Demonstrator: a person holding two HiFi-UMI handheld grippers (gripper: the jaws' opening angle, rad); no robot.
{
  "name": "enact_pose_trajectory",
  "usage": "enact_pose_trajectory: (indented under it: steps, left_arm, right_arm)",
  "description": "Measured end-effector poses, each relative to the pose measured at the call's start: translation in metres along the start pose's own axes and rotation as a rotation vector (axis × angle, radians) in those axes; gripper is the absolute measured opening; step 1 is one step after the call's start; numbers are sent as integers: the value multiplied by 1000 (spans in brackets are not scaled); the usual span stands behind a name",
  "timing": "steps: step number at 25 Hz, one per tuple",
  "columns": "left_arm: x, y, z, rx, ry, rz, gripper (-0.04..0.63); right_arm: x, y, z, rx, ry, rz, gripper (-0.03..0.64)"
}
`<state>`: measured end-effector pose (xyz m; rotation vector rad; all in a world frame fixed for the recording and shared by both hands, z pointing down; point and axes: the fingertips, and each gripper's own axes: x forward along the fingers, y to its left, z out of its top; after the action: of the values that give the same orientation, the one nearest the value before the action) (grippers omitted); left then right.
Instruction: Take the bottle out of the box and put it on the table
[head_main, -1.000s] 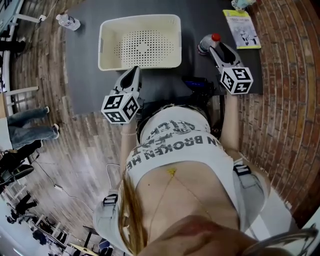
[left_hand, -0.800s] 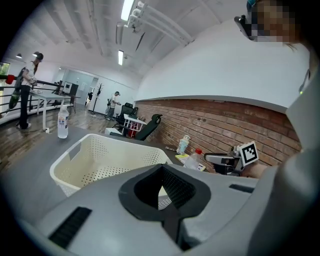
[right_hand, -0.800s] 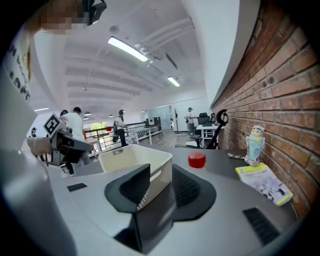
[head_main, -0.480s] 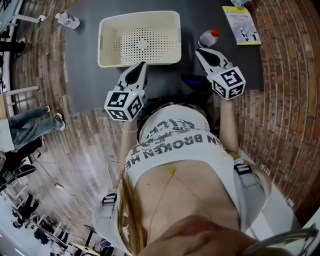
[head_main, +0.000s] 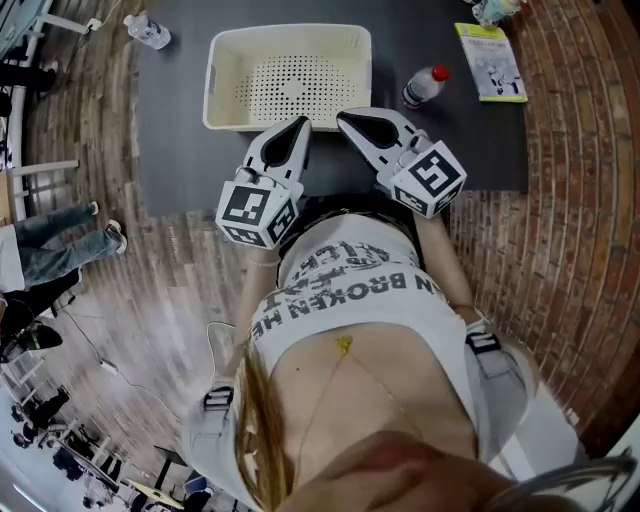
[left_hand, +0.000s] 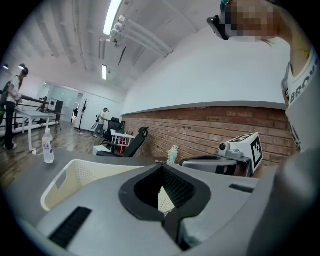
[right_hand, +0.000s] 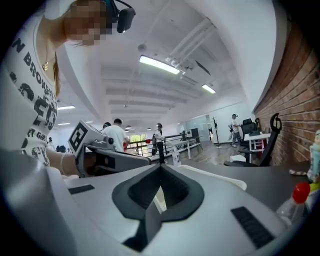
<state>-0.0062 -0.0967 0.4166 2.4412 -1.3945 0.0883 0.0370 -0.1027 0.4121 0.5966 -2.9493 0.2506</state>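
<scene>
Bottle: on table, 3 o'clock of box, free. Right gripper, at it a second ago, we now find pressed together, empty, swung to the box's 6 o'clock. Left gripper: likewise closed, empty.

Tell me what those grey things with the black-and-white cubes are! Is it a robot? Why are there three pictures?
It's no robot: a person holds two tools. The left gripper and the right gripper are grey plastic tongs, and each carries a patterned cube as part of it. One picture comes from a camera on the person's head, looking down. The other two come from small cameras riding on the grippers, looking along their fingers. On the dark grey table sits an empty cream plastic basket with holes. To its right is a clear plastic bottle with a red cap, and farther right a yellow-green booklet. Both grippers have their fingers shut and hold nothing.
</scene>
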Motion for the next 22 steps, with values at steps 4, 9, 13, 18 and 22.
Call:
enact_pose_trajectory:
  steps: [4, 9, 13, 18, 22]
  left_arm:
    - [-5, -5, 23, 64, -42, 7, 0]
    - [-11, -9, 40, 127, -81, 24, 0]
    - [-16, -9, 45, 143, -99, 35, 0]
    - [-19, -9, 42, 149, -99, 47, 0]
    - [-20, -8, 41, 143, -102, 55, 0]
  right_arm:
    - [11, 13, 23, -42, -58, 25, 9]
    - [16, 18, 41, -54, -106, 24, 8]
    - [18, 19, 46, -75, -101, 9, 9]
    - [20, 24, 49, -81, -113, 22, 9]
    - [20, 27, 45, -81, -87, 43, 9]
